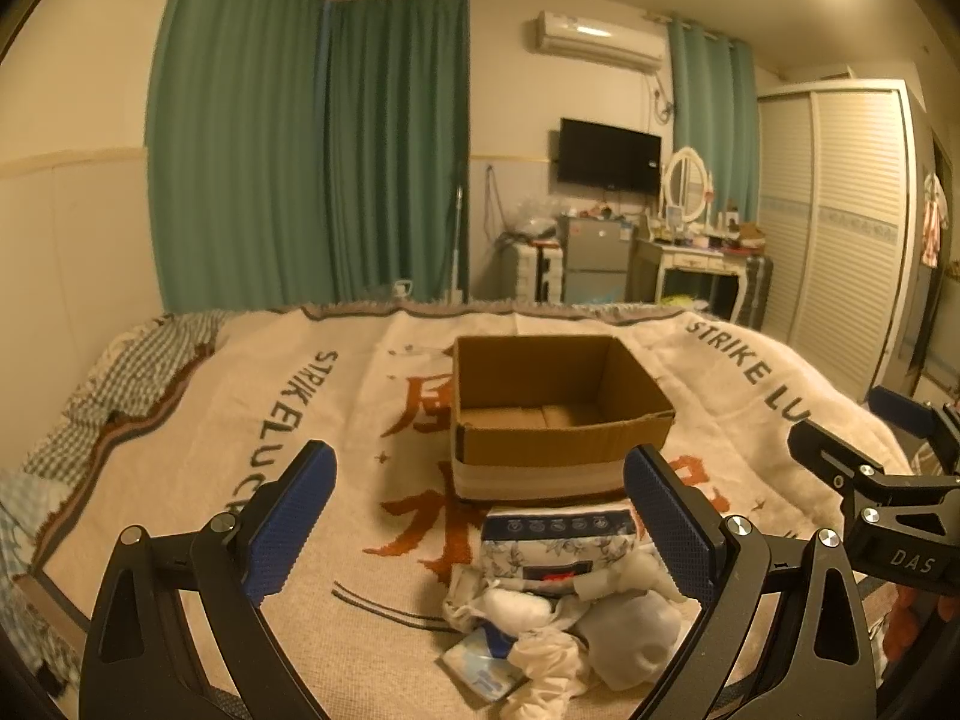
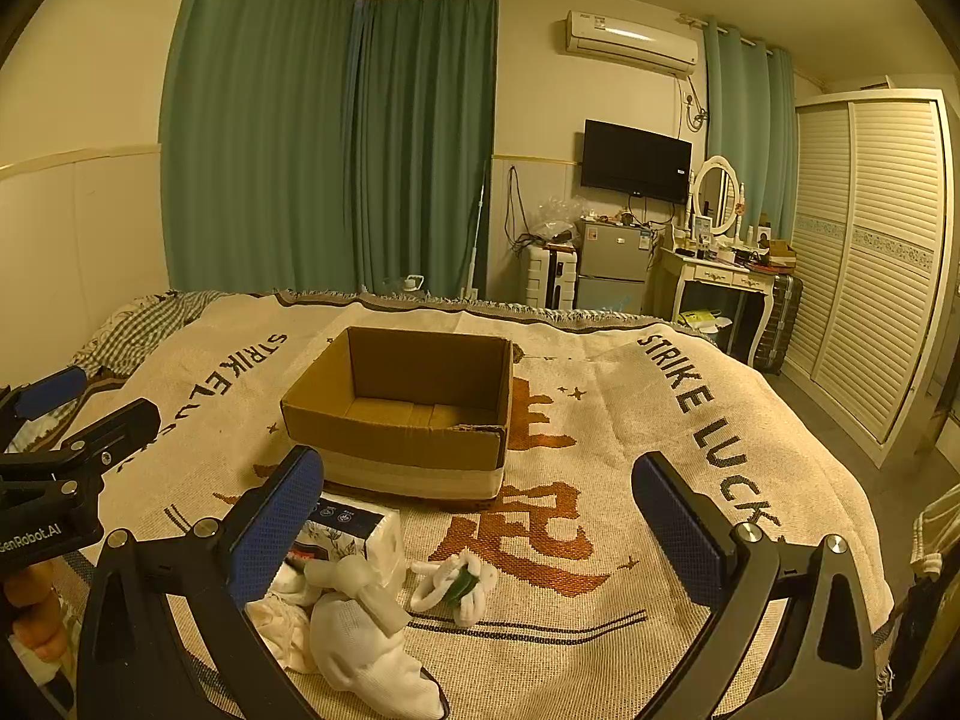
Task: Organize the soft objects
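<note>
An open cardboard box (image 2: pixel 414 414) sits mid-bed on the blanket (image 2: pixel 630 450), its long axis running left to right. Just near of it lies a heap: a tissue pack (image 2: pixel 366 534) lying flat, white socks (image 2: pixel 366 654) and a rolled sock (image 2: pixel 459 585) to the right. Left gripper (image 1: pixel 480 534) and right gripper (image 2: pixel 477 531) hover wide open, fingers holding nothing.
</note>
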The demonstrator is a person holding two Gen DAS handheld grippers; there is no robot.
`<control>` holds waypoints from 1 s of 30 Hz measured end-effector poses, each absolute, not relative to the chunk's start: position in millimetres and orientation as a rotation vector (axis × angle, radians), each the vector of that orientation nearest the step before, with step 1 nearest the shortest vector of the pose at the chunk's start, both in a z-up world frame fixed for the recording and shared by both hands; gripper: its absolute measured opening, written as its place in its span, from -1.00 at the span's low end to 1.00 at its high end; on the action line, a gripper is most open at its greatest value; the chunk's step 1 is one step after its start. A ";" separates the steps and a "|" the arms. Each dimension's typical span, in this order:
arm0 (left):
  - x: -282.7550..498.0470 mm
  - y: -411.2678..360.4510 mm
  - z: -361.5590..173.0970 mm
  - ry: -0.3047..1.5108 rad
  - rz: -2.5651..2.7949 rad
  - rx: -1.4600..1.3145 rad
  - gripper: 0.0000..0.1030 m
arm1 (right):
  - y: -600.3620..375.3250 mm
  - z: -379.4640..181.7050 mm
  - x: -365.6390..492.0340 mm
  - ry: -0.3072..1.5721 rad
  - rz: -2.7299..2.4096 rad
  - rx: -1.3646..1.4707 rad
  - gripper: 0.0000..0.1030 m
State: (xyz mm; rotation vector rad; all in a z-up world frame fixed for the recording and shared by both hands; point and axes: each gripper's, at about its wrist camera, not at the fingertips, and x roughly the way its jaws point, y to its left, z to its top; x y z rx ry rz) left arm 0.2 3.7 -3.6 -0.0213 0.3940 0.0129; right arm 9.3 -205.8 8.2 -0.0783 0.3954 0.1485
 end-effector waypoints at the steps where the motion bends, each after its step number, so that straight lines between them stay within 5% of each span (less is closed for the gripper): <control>1: 0.0 3.8 -3.7 0.393 0.012 -0.023 0.91 | -205.7 8.2 9.3 0.395 0.148 -0.078 1.00; 22: -24.2 19.4 18.6 0.337 -0.015 -0.048 0.91 | -201.3 27.0 -13.5 0.367 0.128 -0.147 1.00; 30: -15.2 22.2 -42.3 0.497 -0.033 -0.038 0.91 | -195.9 -11.3 -11.3 0.494 0.185 -0.185 1.00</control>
